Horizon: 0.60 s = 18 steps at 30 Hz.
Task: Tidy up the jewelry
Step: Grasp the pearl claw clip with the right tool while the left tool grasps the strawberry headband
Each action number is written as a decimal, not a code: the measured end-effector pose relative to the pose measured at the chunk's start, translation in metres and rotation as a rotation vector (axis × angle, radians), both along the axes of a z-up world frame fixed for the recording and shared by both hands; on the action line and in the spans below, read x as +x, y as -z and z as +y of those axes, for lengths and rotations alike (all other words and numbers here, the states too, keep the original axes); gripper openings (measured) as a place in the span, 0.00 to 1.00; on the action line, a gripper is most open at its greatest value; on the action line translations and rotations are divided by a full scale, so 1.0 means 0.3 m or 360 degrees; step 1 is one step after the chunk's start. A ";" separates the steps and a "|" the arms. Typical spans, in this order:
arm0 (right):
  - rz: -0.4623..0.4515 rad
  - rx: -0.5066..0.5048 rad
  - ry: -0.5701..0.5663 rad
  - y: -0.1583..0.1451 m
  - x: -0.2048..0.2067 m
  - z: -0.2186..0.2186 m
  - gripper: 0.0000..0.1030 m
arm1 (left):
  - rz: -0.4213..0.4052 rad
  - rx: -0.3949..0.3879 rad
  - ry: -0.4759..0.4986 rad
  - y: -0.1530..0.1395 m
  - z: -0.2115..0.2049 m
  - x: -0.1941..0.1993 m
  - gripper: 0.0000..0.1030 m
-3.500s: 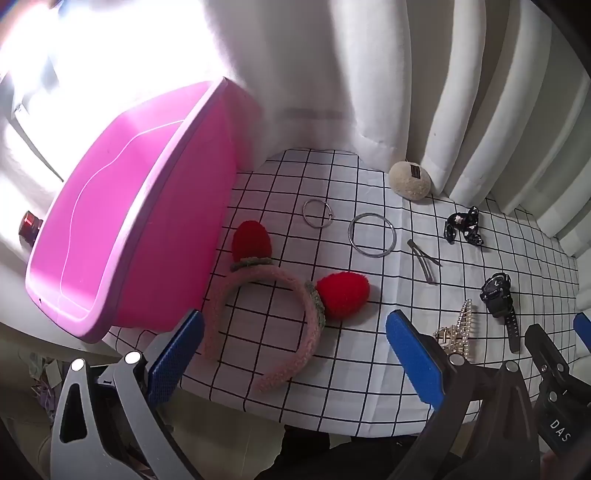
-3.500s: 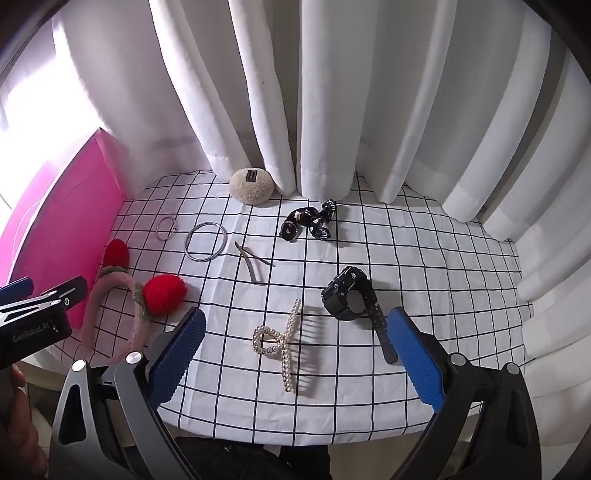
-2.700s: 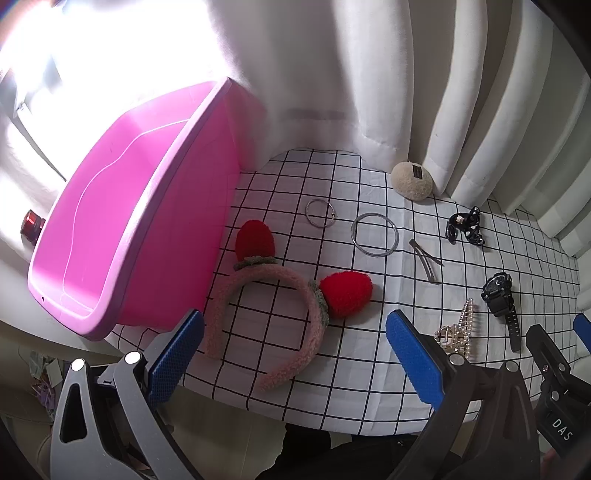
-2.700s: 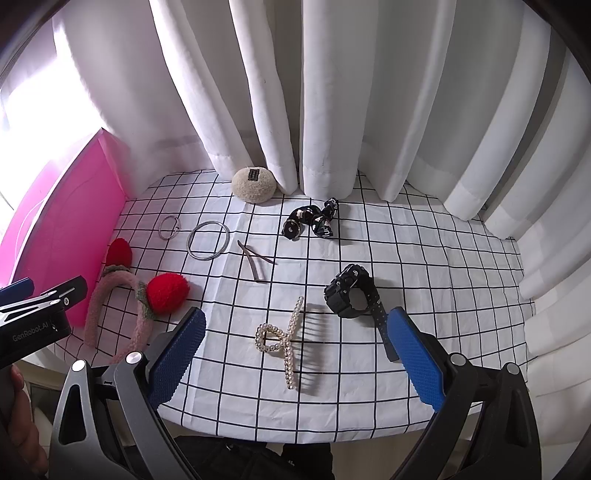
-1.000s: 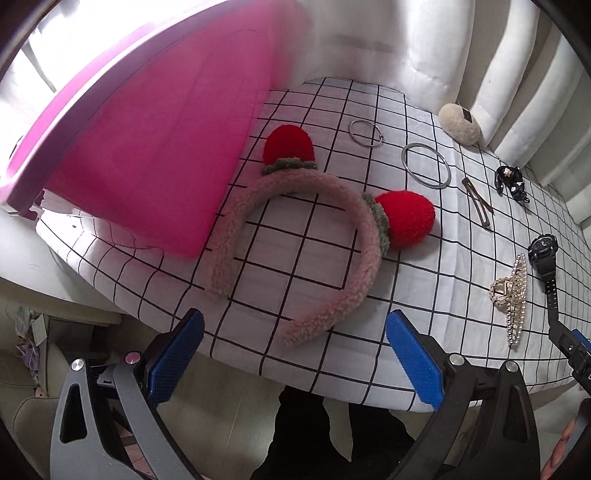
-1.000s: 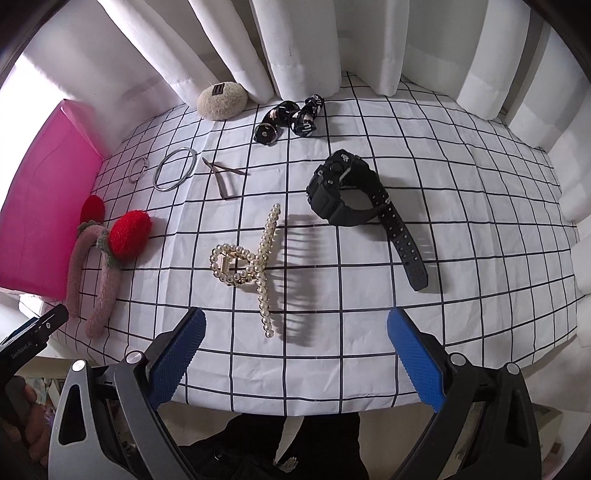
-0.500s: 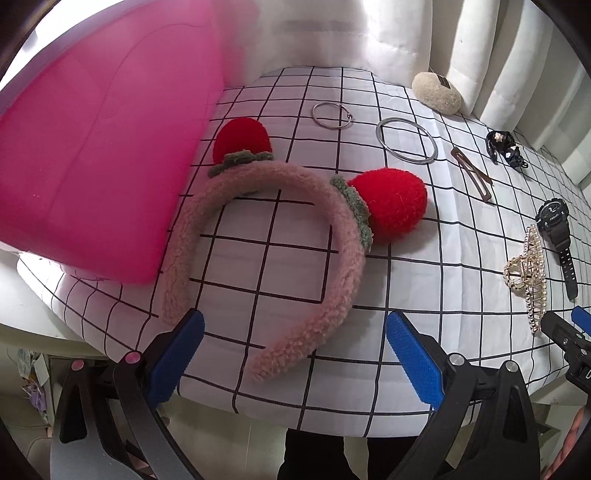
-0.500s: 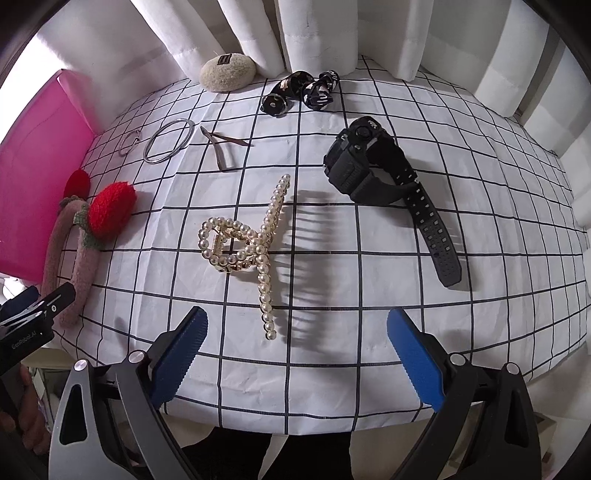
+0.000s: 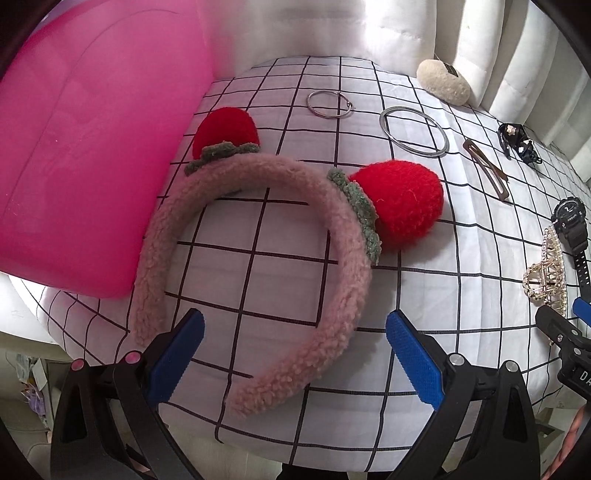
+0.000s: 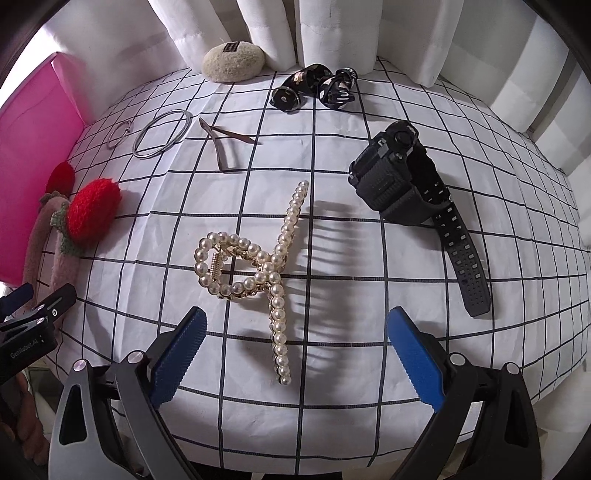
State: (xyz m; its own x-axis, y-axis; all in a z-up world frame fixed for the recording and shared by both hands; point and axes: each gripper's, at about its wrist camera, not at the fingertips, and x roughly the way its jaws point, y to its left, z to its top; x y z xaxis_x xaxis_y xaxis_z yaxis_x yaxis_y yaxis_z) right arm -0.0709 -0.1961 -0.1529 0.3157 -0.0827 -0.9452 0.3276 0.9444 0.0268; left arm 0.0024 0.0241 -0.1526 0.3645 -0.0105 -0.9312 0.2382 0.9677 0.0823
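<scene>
At the far left a pink bin (image 9: 74, 155) sits on the grid-patterned tabletop (image 9: 258, 258), its wall just beside a fuzzy pink headband (image 9: 258, 229) with two red pompoms. The left tool (image 9: 295, 354) hangs over the headband's near end with its blue pads spread wide on either side of the band, gripping nothing. Beyond the headband lie a small metal ring (image 9: 328, 104) and, to its right, a larger bangle (image 9: 413, 131); a beige plush clip (image 9: 443, 83) rests against the white curtain (image 10: 332, 29). Next come a brown snap clip (image 10: 225, 144) and a black patterned bow (image 10: 317, 88) farther back. In the right wrist view the right tool (image 10: 293, 350) is also wide open and empty, its pads flanking the lower tip of a pearl claw clip (image 10: 255, 266). Right of that lies a black wristwatch (image 10: 406, 184), strap trailing toward the near edge.
</scene>
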 end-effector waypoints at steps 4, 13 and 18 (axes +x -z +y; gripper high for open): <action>0.0004 -0.0032 0.0008 0.016 0.014 -0.001 0.91 | 0.0005 0.0014 0.0009 0.022 -0.011 0.011 0.94; 0.0008 -0.0059 -0.0001 0.054 0.037 0.003 0.92 | -0.0007 -0.0064 -0.0017 0.047 0.001 0.021 0.95; -0.0038 -0.0078 -0.0003 0.060 0.030 0.015 0.92 | 0.0010 -0.0123 -0.0041 0.061 0.019 0.026 0.95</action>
